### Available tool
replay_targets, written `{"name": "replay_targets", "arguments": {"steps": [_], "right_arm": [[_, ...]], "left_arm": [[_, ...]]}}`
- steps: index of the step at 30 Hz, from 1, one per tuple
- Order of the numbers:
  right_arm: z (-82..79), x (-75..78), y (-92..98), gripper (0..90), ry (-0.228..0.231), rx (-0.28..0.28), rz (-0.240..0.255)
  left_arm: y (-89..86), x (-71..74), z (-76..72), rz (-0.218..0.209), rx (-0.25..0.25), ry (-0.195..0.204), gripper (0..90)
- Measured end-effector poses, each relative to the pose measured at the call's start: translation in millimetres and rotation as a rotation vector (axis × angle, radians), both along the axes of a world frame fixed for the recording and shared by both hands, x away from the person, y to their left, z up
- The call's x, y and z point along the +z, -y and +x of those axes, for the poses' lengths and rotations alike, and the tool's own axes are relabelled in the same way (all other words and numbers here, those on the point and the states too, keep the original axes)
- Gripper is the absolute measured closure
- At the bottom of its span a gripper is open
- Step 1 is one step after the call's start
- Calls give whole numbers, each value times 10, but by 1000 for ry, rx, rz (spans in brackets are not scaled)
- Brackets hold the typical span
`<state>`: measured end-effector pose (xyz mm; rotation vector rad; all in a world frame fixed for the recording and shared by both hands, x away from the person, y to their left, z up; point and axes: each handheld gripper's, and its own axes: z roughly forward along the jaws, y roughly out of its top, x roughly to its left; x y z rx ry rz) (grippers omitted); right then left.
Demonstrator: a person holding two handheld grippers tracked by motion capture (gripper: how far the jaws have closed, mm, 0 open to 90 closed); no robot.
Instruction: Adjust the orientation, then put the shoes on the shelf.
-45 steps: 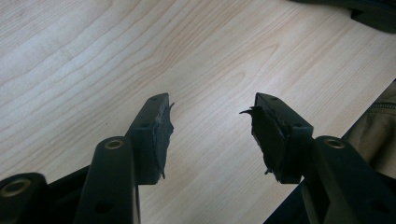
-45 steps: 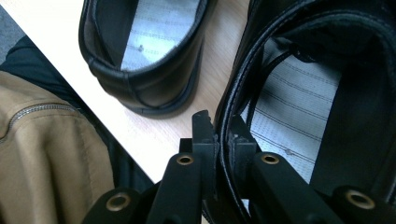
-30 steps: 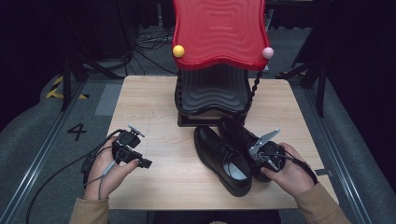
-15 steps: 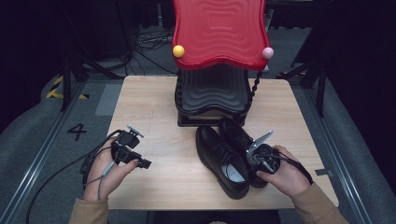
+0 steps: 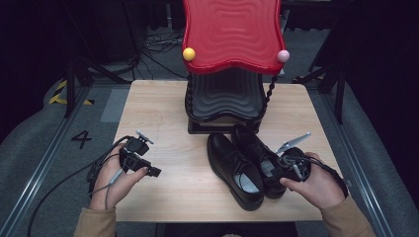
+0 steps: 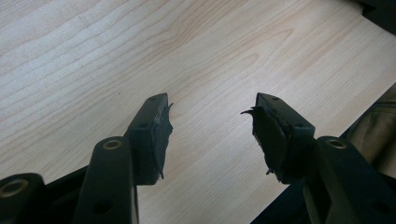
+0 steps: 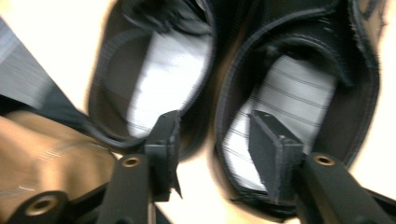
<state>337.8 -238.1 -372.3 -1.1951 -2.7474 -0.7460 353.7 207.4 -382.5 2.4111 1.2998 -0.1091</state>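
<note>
While two black leather lace-up shoes [image 5: 247, 168] lie side by side on the pale wooden counter [image 5: 163, 113], right tool [image 7: 212, 135] just opened above their heels, clamping nothing, left tool [image 6: 210, 126] apart, empty.

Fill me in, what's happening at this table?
A person holds a gripper in each hand at a wooden table. The right gripper hangs over the heel end of a pair of black dress shoes in front of a red and black rack. Its jaws have just been opening and stand apart above the two shoe openings, pressing on nothing. The left gripper hovers open over bare wood, holding nothing.
</note>
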Motion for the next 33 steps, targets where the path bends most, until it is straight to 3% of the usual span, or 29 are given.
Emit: {"name": "replay_targets", "arguments": {"steps": [2, 5, 7, 13, 21, 26, 28, 33], "right_arm": [[-11, 24, 2, 497, -23, -17, 33], [-11, 36, -32, 452, 15, -37, 37], [5, 17, -95, 439, 10, -47, 4], [91, -95, -255, 427, 13, -40, -16], [207, -294, -412, 464, 3, -28, -88], [294, -422, -480, 493, -6, -68, -111], [328, -457, -496, 512, 10, -64, -126], [350, -476, -529, 534, 5, -108, -147]], "left_arm": [[16, -2, -4, 1, 1, 3, 468], [23, -12, -5, 6, -6, -4, 468], [11, -21, -13, 10, -7, -7, 468], [-18, -18, -37, 7, 12, -7, 469], [-39, -42, -65, 13, 21, -15, 468], [-48, -53, -64, 15, 20, -14, 466], [-44, -64, -58, 21, 19, -14, 465], [-41, -76, -48, 19, 24, -17, 462]]}}
